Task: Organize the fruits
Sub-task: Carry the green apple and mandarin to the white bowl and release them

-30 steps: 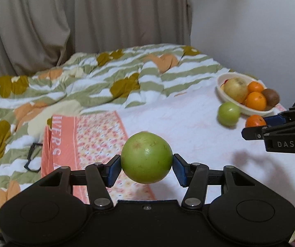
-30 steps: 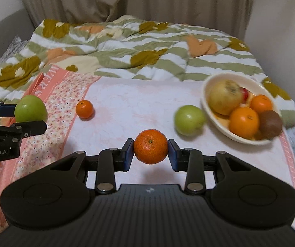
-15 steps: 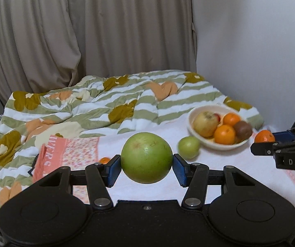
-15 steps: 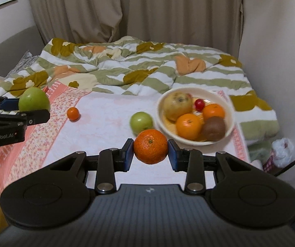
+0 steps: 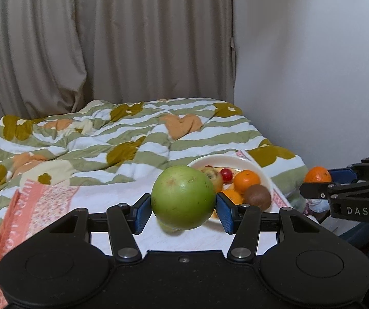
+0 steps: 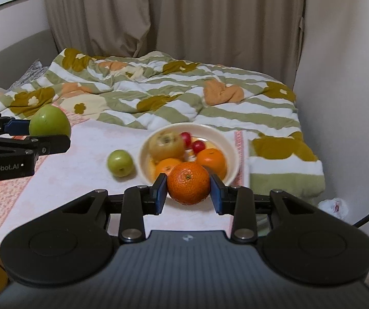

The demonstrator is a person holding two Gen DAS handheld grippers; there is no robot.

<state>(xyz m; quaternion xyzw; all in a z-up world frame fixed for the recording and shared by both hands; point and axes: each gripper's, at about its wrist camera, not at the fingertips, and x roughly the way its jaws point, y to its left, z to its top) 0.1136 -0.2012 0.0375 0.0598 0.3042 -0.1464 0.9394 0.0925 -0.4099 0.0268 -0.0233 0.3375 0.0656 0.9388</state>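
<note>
My left gripper [image 5: 183,204] is shut on a large green apple [image 5: 183,197] and holds it in the air in front of the cream fruit bowl [image 5: 238,161]. My right gripper [image 6: 187,191] is shut on an orange mandarin [image 6: 188,185], held above the bowl's near rim [image 6: 232,149]. The bowl holds a yellowish pear, oranges, a brown kiwi and small red fruits. A second, smaller green apple [image 6: 120,163] lies on the white cloth left of the bowl. The left gripper with its apple [image 6: 49,123] shows at the left of the right wrist view.
A rumpled striped flower quilt [image 6: 184,95] covers the bed behind the bowl. An orange floral cloth [image 5: 37,198] lies at the left. Beige curtains [image 5: 107,38] hang at the back and a white wall [image 6: 344,77] runs along the right. A crumpled white bag [image 6: 335,204] lies beside the bed.
Both grippers have risen and pulled back with their fruit, so the bowl sits lower and nearer centre. The small mandarin on the floral cloth has dropped out of view.
</note>
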